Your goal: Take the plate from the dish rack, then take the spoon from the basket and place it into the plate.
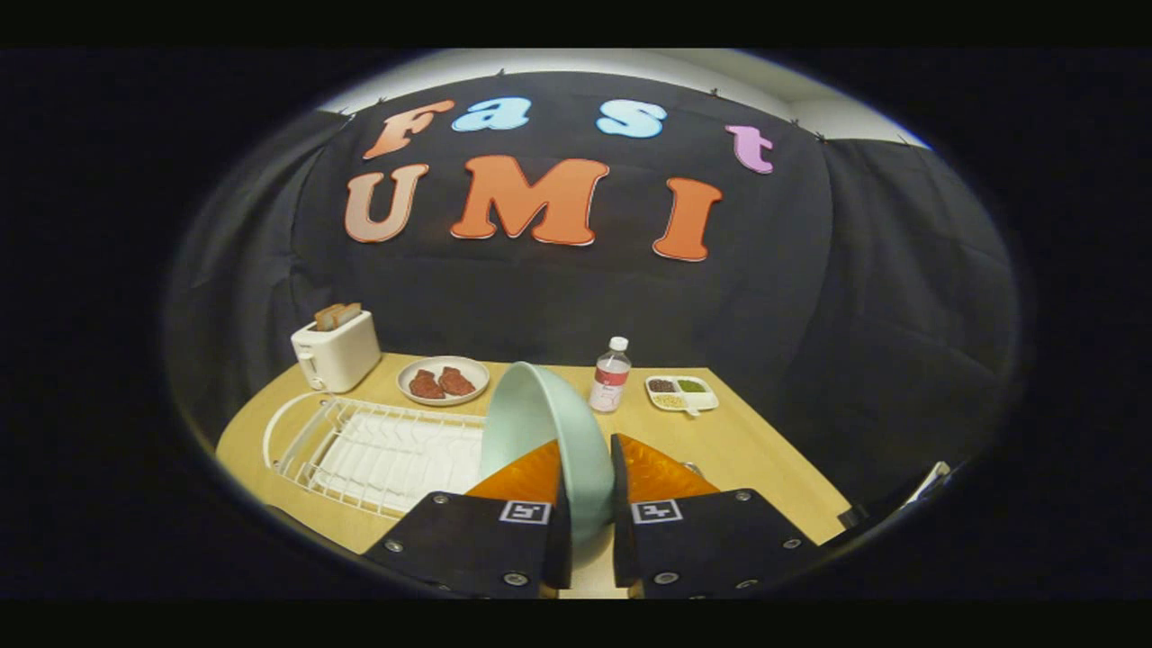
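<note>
A pale green plate (540, 423) stands on edge between my fingers, lifted above the wooden table (747, 441). My gripper (589, 486) is shut on its rim, one finger on each face. The white wire dish rack (378, 450) lies to the left of the plate and holds no dishes. A thin metal curve (693, 467) peeks out just past the right finger; I cannot tell what it is.
At the back of the table stand a white toaster (336, 349) with toast, a plate of red meat (443, 381), a water bottle (610, 374) and a small divided tray (681, 393) with a spoon. Bare wood stretches to the right.
</note>
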`<state>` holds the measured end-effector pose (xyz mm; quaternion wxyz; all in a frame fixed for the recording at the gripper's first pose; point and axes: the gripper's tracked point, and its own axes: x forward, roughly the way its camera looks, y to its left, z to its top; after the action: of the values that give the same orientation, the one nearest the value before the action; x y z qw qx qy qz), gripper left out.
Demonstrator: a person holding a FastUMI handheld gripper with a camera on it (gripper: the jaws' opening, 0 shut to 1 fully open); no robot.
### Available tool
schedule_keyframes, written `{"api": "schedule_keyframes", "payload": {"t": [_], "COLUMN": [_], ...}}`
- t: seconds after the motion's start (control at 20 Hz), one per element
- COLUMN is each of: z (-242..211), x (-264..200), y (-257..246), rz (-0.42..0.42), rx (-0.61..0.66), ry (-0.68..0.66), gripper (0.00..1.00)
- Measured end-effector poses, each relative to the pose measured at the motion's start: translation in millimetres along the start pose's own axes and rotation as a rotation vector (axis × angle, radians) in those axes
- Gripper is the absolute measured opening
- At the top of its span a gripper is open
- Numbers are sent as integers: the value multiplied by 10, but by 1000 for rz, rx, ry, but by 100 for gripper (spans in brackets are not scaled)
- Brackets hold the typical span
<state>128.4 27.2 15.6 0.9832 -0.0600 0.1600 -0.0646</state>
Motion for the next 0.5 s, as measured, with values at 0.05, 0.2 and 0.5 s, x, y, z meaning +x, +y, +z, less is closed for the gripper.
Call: {"api": "schedule_keyframes", "payload": {"t": [0.05, 0.2, 0.5], "z": [-66, -285, -942], "x": [-75, -299, -636], "y": [7, 26, 119], "rz": [26, 97, 218], "rx": [33, 140, 288], "ry": [3, 12, 80], "gripper": [18, 18, 18]}}
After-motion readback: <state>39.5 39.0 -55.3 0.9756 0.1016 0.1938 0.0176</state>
